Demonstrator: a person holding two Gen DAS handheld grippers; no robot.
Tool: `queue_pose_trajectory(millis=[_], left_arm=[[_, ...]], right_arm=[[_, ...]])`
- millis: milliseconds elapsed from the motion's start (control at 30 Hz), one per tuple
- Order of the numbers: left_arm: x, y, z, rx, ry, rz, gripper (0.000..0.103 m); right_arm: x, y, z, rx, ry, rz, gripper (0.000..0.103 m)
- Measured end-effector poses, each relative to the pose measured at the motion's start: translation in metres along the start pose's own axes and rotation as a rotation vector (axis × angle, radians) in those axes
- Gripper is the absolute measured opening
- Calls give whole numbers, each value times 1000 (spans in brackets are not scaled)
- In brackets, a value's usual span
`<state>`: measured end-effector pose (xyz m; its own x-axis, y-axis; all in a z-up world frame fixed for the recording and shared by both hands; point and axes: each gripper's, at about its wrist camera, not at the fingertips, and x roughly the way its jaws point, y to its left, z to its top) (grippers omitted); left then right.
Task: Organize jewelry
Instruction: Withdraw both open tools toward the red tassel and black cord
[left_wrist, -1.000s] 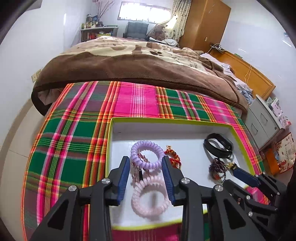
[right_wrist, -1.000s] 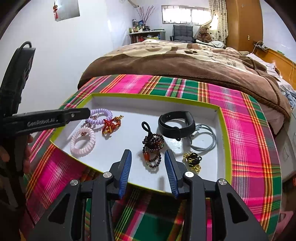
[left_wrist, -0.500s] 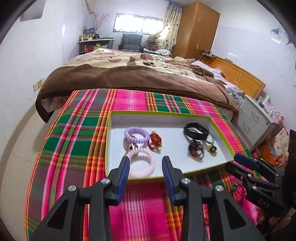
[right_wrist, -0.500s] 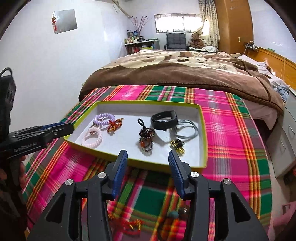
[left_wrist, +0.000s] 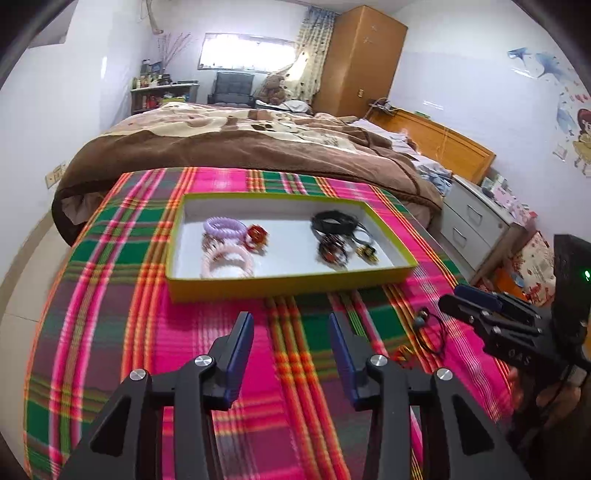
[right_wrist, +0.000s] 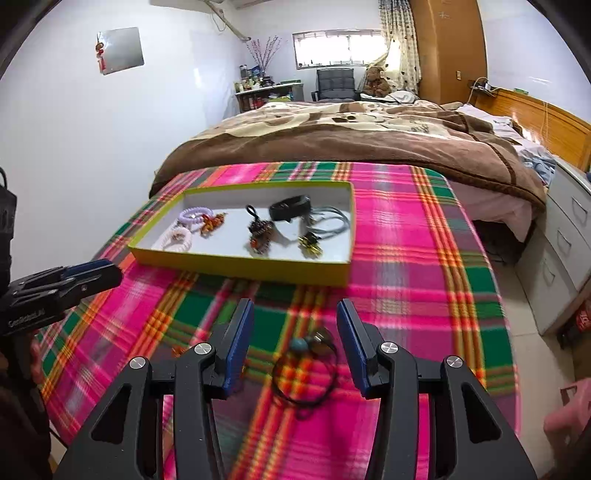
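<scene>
I have pulled both tools back from the tray (left_wrist: 288, 286): a second ago my left gripper (left_wrist: 291, 334) hung right over the pink coil band (left_wrist: 227, 262) inside it, and now its fingers stand wide apart over bare plaid cloth (left_wrist: 110, 295), holding nothing. My right gripper (right_wrist: 295, 330) has drawn back too and now sits above a black cord necklace with a teal bead (right_wrist: 304, 363) lying loose on the cloth, near me and outside the tray; its jaws are wide, one finger on each side of the cord, not touching it. To me that means the dropping-off is finished for now and this necklace is the next piece to fetch.

In the tray, at the left end lie the purple coil band (left_wrist: 223, 225), the pink one and a red knotted charm (left_wrist: 256, 236); toward the right lie a black wristband (right_wrist: 290, 206), a dark beaded bracelet (right_wrist: 260, 232), a grey cord (right_wrist: 330, 221) and a small gold piece (right_wrist: 310, 243). Another small reddish-orange trinket (right_wrist: 177, 350) lies on the cloth left of the necklace, blurred.

Nothing blocks the necklace. The cord is thin and flat on soft cloth, so I judge pinching near the bead is the safer grab. Beyond the cloth lies the bed (right_wrist: 351, 136).
</scene>
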<state>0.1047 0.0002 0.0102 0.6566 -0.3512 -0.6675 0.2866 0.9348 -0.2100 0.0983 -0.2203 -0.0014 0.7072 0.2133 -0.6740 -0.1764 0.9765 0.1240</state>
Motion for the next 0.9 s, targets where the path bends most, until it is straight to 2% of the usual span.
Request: queue_pose_trajectory(millis=[267,467,533,633,700,800,900], left_arm=[[-7,-19,-22,30,6,-44,42],[-3,-29,-34,41,34,-67,42],[-3,-31,-39,44,44,-74,42],[-3,-34,-44,50,56,-68,42],[-4,-34,-46,53,57,-69,42],[-6,-33,-46,49,59,-65,42],[-8,-31,-45,36,55,-58,42]], right_arm=[[-7,-24,-24,43,33,-15,48],[-5,-25,-35,28,66,-7,48],[-3,-24,-34,26,75,-1,48],[5,-22,-29,28,85,56,50],[11,-19,-25,28,86,50,55],[18,-14,-19,25,85,82,55],[31,-10,-14,22,121,27,55]])
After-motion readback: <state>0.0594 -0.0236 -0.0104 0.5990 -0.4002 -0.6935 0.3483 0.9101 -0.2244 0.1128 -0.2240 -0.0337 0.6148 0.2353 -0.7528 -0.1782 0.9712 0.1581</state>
